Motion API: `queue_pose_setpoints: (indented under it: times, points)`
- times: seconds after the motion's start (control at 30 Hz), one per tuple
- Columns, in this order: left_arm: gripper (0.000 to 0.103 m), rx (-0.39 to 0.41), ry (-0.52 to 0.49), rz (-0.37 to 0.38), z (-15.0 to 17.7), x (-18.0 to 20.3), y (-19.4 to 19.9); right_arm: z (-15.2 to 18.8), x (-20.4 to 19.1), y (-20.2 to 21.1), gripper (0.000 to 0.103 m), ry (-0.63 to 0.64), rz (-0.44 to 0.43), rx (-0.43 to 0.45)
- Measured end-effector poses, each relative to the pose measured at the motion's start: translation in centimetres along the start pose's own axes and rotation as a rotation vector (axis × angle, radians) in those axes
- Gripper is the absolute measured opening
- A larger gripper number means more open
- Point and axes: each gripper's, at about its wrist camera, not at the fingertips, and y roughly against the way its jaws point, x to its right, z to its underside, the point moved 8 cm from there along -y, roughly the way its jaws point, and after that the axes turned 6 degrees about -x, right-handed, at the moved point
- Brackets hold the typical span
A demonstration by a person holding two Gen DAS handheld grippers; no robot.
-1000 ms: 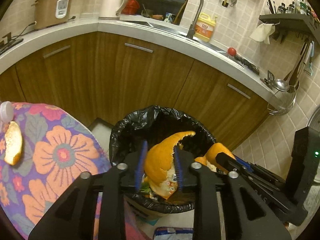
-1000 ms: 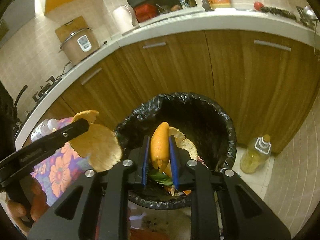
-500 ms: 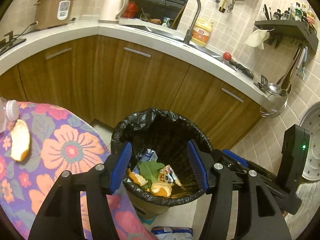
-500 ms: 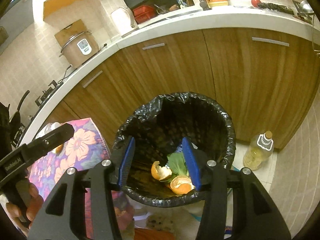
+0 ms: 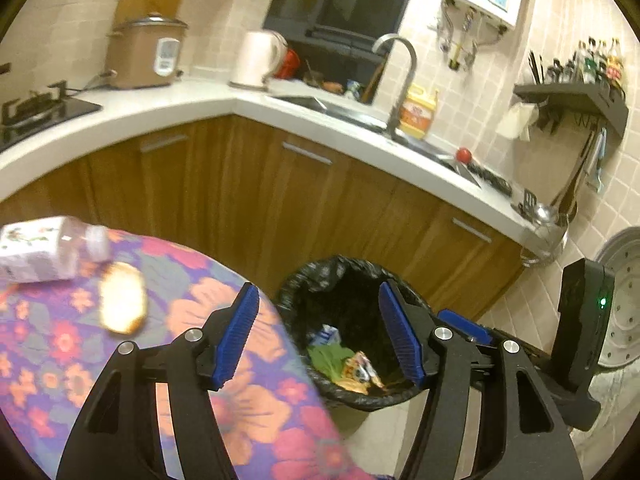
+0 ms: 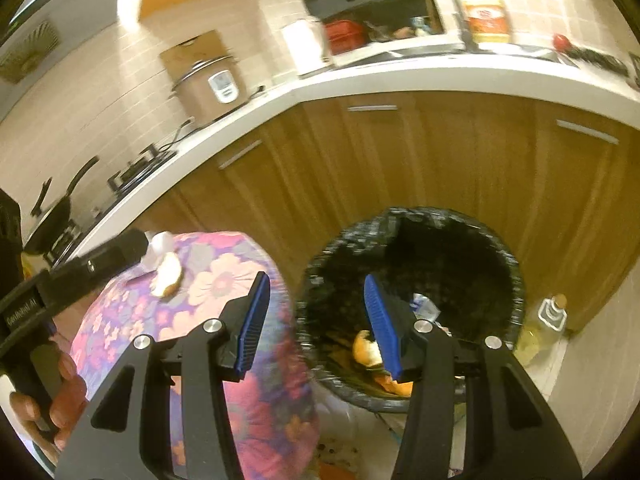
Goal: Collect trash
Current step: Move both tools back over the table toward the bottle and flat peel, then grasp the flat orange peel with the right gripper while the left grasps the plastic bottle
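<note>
Left gripper (image 5: 318, 332): jaws opening, wide apart, nothing between pads. Right gripper (image 6: 316, 322): jaws parted about halfway, empty. Trash bin (image 5: 400, 394) with black liner stands on floor beside floral-cloth table (image 5: 60, 360); through both jaw gaps, view falls on table edge and bin. Bin holds orange peels (image 6: 366, 352), green leaf (image 5: 326, 360), wrappers. Remaining orange peel (image 5: 120, 304) lies on table, left of left jaws, well apart, just beside tipped plastic bottle (image 5: 44, 248).

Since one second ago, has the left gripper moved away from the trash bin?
Yes. The left gripper, jaws opening and empty, was centred over the trash bin; now it sits toward the flowered table.
</note>
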Motion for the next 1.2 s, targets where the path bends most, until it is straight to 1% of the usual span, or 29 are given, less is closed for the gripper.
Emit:
queue_pose_setpoints:
  times: [0.2, 0.27, 0.37, 0.43, 0.47, 0.5, 0.53, 0.57, 0.63, 0.7, 0.8, 0.9, 0.97, 1.03, 1.13, 1.2]
  points:
    - [0.063, 0.068, 0.049, -0.063, -0.9, -5.3, 4.6, 0.0, -6.1, -1.7, 0.046, 0.109, -0.027, -0.018]
    - [0.065, 0.092, 0.070, -0.094, -1.0, -7.7, 6.3, 0.0, -7.9, -2.4, 0.050, 0.135, -0.040, -0.026]
    - [0.068, 0.125, 0.108, -0.153, -1.1, -11.9, 8.7, 0.0, -10.8, -3.9, 0.050, 0.176, -0.057, -0.049]
    - [0.068, 0.138, 0.141, -0.190, -1.2, -14.8, 10.0, -0.1, -12.8, -5.3, 0.050, 0.201, -0.073, -0.080]
    - [0.068, 0.147, 0.168, -0.211, -1.2, -16.8, 10.7, 0.0, -13.5, -5.9, 0.050, 0.207, -0.081, -0.098]
    - [0.068, 0.155, 0.192, -0.231, -1.2, -18.5, 11.3, 0.1, -14.5, -7.1, 0.050, 0.219, -0.093, -0.136]
    - [0.068, 0.162, 0.209, -0.244, -1.3, -19.8, 11.6, 0.2, -15.2, -8.0, 0.050, 0.226, -0.098, -0.159]
    - [0.070, 0.169, 0.239, -0.264, -1.3, -22.1, 12.0, 0.3, -15.8, -8.7, 0.050, 0.232, -0.102, -0.175]
    - [0.070, 0.167, 0.276, -0.290, -1.3, -25.3, 12.0, 0.3, -17.2, -10.6, 0.050, 0.250, -0.105, -0.204]
    - [0.070, 0.153, 0.296, -0.301, -1.2, -27.5, 11.7, 0.6, -18.4, -12.5, 0.050, 0.266, -0.100, -0.224]
    - [0.070, 0.116, 0.316, -0.298, -0.7, -30.4, 10.2, 1.0, -19.6, -15.0, 0.050, 0.273, -0.096, -0.248]
    - [0.070, 0.073, 0.330, -0.269, -0.6, -32.2, 8.0, 1.4, -20.1, -16.7, 0.050, 0.273, -0.093, -0.256]
    - [0.070, 0.046, 0.328, -0.231, -0.4, -32.9, 6.8, 1.5, -20.3, -17.3, 0.050, 0.282, -0.081, -0.258]
    - [0.070, 0.030, 0.321, -0.209, -0.4, -33.3, 6.0, 1.6, -20.2, -18.0, 0.049, 0.288, -0.058, -0.259]
    - [0.070, 0.004, 0.302, -0.166, -0.3, -33.5, 4.8, 1.8, -20.2, -18.8, 0.043, 0.278, -0.051, -0.278]
    - [0.070, -0.011, 0.284, -0.160, -0.4, -33.5, 4.0, 1.8, -20.0, -19.3, 0.041, 0.269, -0.042, -0.292]
